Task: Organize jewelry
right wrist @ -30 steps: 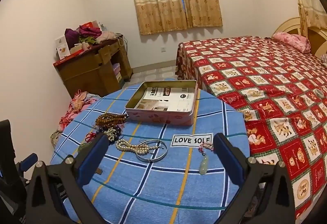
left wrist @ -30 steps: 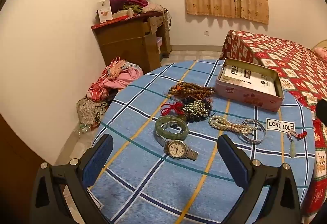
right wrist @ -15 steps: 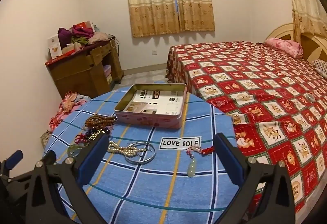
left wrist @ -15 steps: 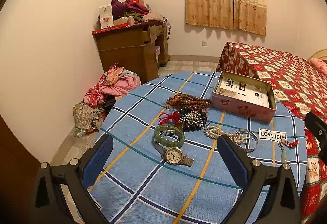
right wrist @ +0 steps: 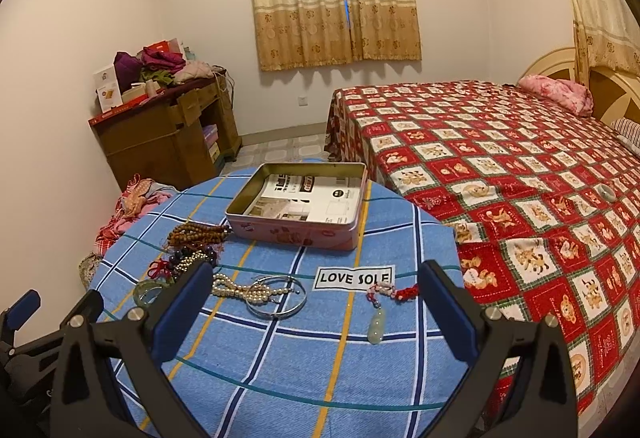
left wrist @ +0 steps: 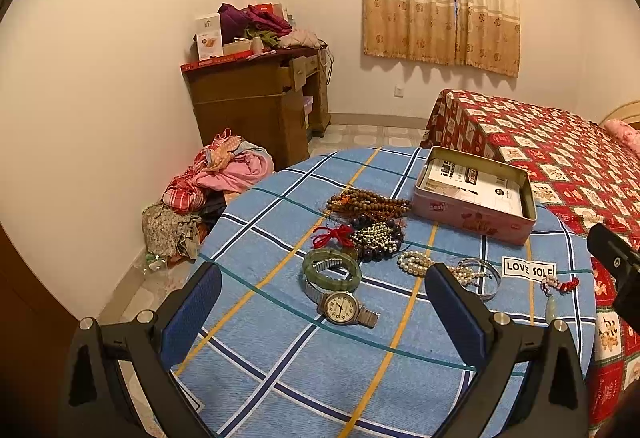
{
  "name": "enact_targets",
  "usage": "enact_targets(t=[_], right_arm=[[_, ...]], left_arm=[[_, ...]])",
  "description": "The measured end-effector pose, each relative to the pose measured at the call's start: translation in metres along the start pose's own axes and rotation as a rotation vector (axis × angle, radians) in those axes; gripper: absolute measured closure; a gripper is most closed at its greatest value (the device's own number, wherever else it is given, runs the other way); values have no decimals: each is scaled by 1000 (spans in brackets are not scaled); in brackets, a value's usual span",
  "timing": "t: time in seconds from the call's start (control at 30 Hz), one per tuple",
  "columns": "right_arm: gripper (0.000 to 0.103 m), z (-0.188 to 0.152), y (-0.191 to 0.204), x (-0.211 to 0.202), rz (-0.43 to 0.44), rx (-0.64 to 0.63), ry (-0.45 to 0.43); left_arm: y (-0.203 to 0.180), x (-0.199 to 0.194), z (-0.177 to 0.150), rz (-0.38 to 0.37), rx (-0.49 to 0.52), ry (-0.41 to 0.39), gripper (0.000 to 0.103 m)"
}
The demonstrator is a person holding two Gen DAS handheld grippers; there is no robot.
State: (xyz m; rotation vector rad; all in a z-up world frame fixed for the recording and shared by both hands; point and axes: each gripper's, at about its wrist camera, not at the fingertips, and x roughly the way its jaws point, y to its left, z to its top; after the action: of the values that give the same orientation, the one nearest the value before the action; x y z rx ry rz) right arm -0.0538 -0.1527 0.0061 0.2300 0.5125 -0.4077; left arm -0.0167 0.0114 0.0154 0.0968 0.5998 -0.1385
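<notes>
Change: both grippers have drawn back and up from the table since a second ago; the jewelry reads smaller and farther off in both wrist views. Nothing on the table has shifted, so I judge sorting has not begun.
Table: round, under a blue plaid cloth, carrying everything below.
Tin: open pink box at the table's far side, printed paper lining its floor, no jewelry in it; probably where the pieces go.
Jewelry: all loose on the cloth, on the near side of the tin.
Wood beads: brown coil just left of the tin.
Dark beads: tangled heap with a red cord, nearer than the wood beads.
Jade bangle: green ring, nearer and left of the tin, overlapping the watch strap.
Watch: white dial, metal band, farthest from the tin.
Pearls: pale strand touching the silver bangles.
Pendant: pale green drop on a red cord, near the tin's right end.
Left gripper: fingers spread wide, holding nothing.
Right gripper: fingers spread wide, holding nothing.
</notes>
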Motion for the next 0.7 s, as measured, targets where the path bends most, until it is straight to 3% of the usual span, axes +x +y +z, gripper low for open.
enact_targets(t=[0.7], right_arm=[[0, -1, 0, 7, -1, 15, 38]], left_arm=[[-6, 3, -1, 12, 6, 9, 2]])
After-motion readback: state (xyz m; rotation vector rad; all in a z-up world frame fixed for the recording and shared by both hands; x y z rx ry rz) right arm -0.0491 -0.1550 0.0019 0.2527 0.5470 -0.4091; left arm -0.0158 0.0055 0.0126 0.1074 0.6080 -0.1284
